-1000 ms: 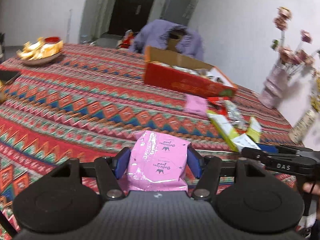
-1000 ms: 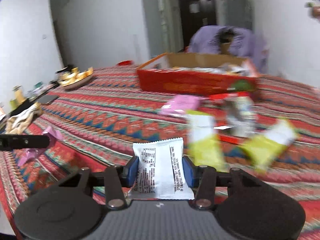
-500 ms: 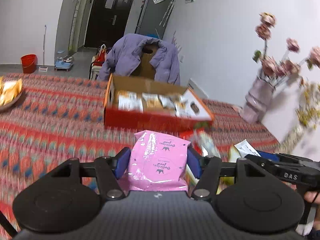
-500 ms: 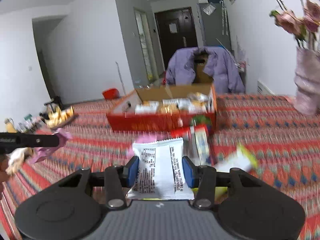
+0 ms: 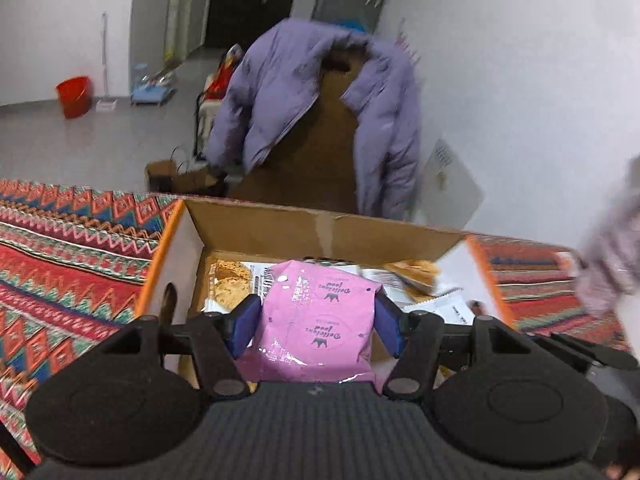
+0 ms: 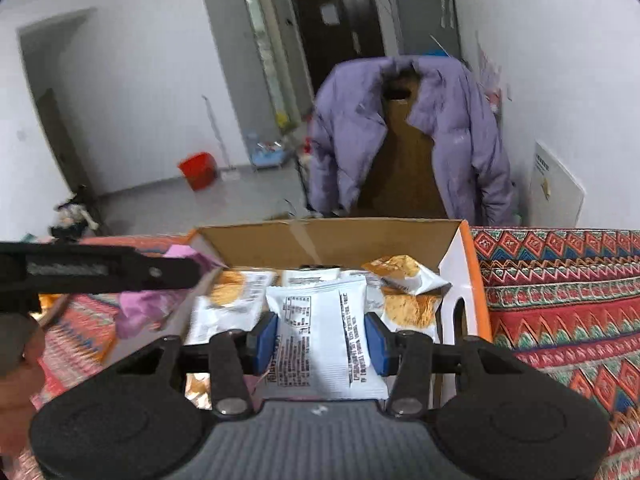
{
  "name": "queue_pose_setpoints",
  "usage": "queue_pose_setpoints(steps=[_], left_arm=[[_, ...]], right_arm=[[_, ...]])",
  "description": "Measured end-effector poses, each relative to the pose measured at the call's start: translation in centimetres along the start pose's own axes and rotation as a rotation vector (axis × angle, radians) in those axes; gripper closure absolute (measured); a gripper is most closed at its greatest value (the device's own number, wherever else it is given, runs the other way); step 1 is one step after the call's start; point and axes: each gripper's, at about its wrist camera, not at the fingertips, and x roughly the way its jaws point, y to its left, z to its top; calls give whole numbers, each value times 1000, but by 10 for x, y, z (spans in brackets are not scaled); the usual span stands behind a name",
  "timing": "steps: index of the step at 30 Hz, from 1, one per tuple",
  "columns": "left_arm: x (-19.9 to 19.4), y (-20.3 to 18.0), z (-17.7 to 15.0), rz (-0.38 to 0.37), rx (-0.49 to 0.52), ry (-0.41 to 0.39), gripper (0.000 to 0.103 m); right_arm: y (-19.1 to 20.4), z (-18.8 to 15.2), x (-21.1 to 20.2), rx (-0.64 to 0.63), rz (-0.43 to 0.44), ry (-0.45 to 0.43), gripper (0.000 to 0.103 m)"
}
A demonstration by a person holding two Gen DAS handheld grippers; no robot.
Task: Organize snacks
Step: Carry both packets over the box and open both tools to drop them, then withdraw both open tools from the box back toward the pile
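Observation:
My left gripper (image 5: 316,328) is shut on a pink snack packet (image 5: 320,320), held above the open cardboard box (image 5: 320,232). My right gripper (image 6: 320,336) is shut on a white snack packet (image 6: 320,336) with black print, over the same box (image 6: 320,240). Inside the box lie several white and orange cookie packets (image 6: 404,296). In the right wrist view the left gripper (image 6: 100,270) and the pink packet (image 6: 140,308) show at the left, at the box's left wall.
The box sits on a table with a red patterned cloth (image 5: 60,264). Beyond the far edge stands a chair draped with a purple jacket (image 5: 312,92). A red bucket (image 5: 74,94) is on the floor. A pale vase (image 5: 612,264) is blurred at the right.
Both grippers swept forward across the table with their packets, from the loose snacks to over the open box, which now fills the near view. The grips are unchanged.

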Motion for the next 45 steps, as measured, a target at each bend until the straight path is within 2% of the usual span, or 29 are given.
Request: queue_pose_setpoints(steps=[5, 7, 9, 13, 20, 26, 30, 35, 42, 45], left_arm=[[64, 2, 9, 11, -26, 82, 41], [77, 0, 8, 2, -17, 99, 40], [79, -1, 8, -6, -6, 79, 30], [61, -3, 9, -31, 26, 38, 25], [1, 3, 5, -19, 98, 1, 21], [-73, 3, -20, -39, 193, -51, 14], [-127, 3, -51, -37, 272, -121, 10], [-180, 5, -99, -43, 292, -171, 9], [-260, 8, -188, -47, 346, -304, 2], [-285, 12, -226, -20, 344, -358, 2]], right_arm=[[5, 4, 49, -15, -58, 52, 54], [4, 1, 61, -15, -66, 65, 49], [2, -1, 66, -15, -64, 89, 39], [-1, 0, 55, -11, -60, 78, 37], [-15, 1, 0, -9, -78, 25, 33], [-18, -15, -68, -40, -71, -21, 32], [-15, -36, -114, -65, -68, -72, 26], [-7, -67, -170, -103, -58, -128, 23], [-1, -127, -251, -109, -14, -238, 15], [2, -156, -279, -101, -4, -267, 15]])
